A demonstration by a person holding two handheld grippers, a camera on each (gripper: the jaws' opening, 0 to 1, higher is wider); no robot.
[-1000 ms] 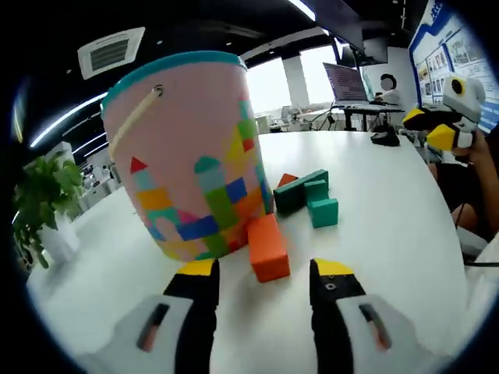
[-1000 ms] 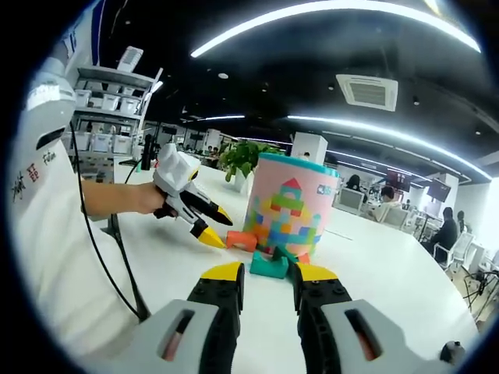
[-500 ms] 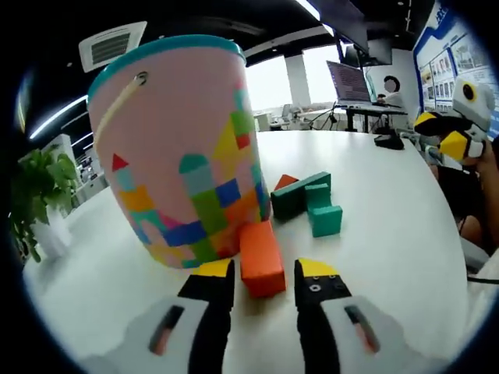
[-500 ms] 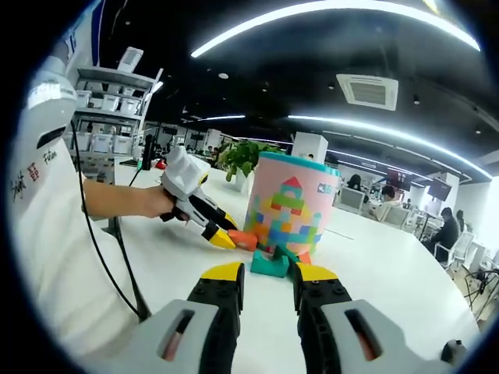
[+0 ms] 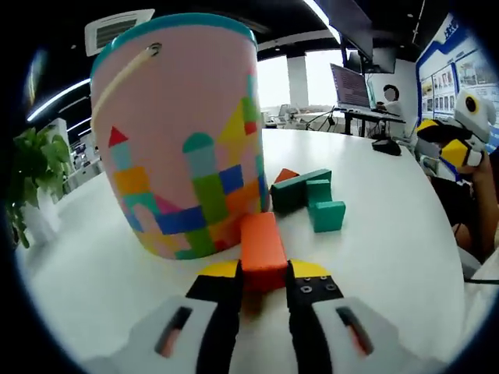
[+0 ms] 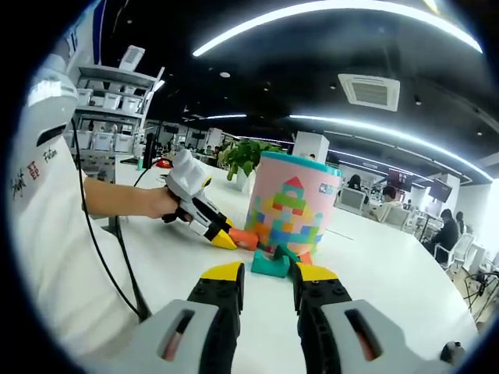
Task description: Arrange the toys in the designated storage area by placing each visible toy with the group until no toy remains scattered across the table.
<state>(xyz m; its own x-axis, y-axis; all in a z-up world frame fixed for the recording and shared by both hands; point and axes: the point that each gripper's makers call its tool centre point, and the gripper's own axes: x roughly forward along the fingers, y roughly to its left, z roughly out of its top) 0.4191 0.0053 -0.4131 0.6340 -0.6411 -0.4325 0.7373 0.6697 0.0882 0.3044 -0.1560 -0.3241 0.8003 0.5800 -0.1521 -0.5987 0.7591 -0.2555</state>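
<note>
The left gripper [image 5: 262, 273] is clamping the orange block [image 5: 261, 248] beside the pink bucket [image 5: 179, 140], while the right gripper [image 6: 267, 279] is hovering with jaws apart.

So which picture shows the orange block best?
The left gripper view. There the orange block is big and close, sitting between the left gripper jaws beside the pink bucket. In the right gripper view it is only a tiny orange bit at the tip of that gripper.

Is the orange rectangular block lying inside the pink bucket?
No, the orange rectangular block lies on the white table beside the pink bucket.
</note>
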